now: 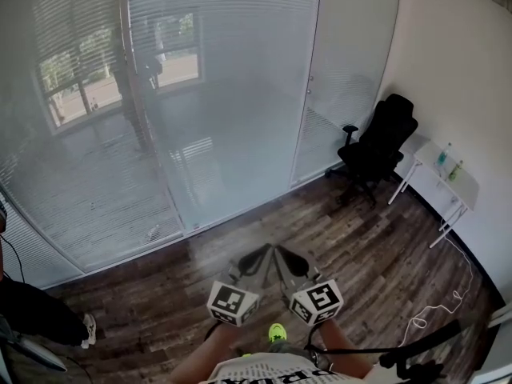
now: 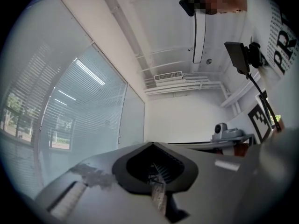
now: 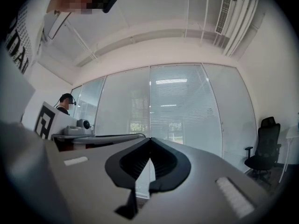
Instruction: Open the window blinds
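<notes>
Blinds well ahead of left claw and right claw, both pinched together, empty, side by side

- The head view looks from above, steeply down onto the floor. The left gripper and right gripper sit close at its lower edge, and the blinds lie farther off across the top.
- The left gripper view rides close behind that gripper's jaws and faces slightly upward, taking in the ceiling. The blinds stand at its left.
- The right gripper view looks level along its jaws, straight at the blinds from well back.
- All three views share the blinds. The head and right gripper views also share the chair.
- Each gripper view catches the other gripper's cube at its edge.
</notes>
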{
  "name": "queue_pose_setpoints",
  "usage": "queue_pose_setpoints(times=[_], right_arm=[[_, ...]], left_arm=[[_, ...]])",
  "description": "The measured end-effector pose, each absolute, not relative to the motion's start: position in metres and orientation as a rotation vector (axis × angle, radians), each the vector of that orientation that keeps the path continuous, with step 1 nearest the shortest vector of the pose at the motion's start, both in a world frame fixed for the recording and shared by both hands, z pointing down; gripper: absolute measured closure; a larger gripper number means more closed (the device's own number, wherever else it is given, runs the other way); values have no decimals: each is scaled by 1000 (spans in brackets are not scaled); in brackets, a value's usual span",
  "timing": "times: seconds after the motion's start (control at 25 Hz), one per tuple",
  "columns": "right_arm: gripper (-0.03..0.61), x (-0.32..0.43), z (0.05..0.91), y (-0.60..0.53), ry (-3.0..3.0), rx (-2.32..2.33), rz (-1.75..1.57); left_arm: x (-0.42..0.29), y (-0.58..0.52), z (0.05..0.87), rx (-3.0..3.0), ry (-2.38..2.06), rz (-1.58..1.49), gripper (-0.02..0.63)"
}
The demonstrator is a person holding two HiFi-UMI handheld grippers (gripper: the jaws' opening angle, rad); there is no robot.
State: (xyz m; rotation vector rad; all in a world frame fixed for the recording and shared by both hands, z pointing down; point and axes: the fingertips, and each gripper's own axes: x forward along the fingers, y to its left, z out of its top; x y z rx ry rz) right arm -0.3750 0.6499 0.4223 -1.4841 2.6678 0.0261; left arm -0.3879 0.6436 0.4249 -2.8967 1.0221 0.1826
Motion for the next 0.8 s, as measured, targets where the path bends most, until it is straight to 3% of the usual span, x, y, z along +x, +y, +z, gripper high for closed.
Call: queue_pose_setpoints(times=[0.8], right_arm=[[574, -247, 417, 527, 2680, -1482, 52]], left_arm=[[-259, 519, 414, -2880, 1057, 188, 623]])
